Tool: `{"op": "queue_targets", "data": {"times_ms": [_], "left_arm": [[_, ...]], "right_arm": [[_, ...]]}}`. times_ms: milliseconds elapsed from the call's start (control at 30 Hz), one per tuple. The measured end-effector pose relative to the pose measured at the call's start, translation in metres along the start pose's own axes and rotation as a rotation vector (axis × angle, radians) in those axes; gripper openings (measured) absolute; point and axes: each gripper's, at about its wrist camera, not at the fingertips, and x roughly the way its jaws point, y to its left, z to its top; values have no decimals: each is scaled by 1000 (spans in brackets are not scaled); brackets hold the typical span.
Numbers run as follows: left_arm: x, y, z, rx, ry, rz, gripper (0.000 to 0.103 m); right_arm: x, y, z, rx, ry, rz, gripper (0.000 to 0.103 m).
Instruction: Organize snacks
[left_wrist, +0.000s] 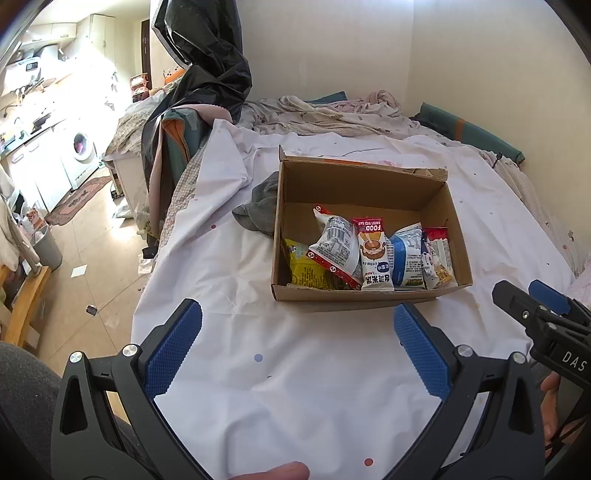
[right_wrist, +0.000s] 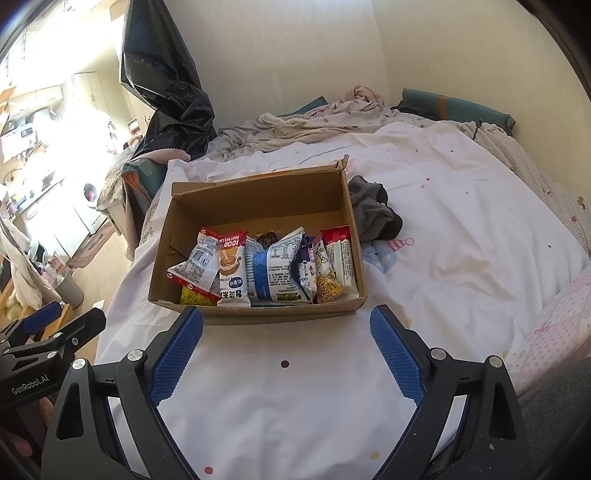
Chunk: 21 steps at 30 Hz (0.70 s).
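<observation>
An open cardboard box (left_wrist: 354, 184) (right_wrist: 266, 195) rests on a white dotted bedsheet. Several snack packets stand packed along its near wall: a white "FOOD" packet (left_wrist: 375, 254) (right_wrist: 231, 269), a blue-and-white packet (left_wrist: 406, 258) (right_wrist: 277, 273), a yellow packet (left_wrist: 304, 269) and a red-and-white packet (right_wrist: 341, 258). My left gripper (left_wrist: 297, 325) hovers open just before the box with nothing between its fingers. My right gripper (right_wrist: 286, 328) is likewise open and empty at the box's near edge. Each gripper shows at the side of the other's view.
A grey cloth (left_wrist: 258, 210) (right_wrist: 373, 212) lies against the box's side. Rumpled bedding and a green pillow (right_wrist: 454, 107) lie along the wall behind. A black plastic bag (left_wrist: 207, 74) hangs at the left. The bed's left edge drops to a tiled floor with a bin (left_wrist: 48, 247).
</observation>
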Motion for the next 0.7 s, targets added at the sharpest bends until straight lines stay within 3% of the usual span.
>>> {"op": "queue_targets", "data": {"times_ms": [700], "left_arm": [[1,1,1,-2,3,-3,102]], "right_arm": [[2,1,0,0,4,5,94]]}}
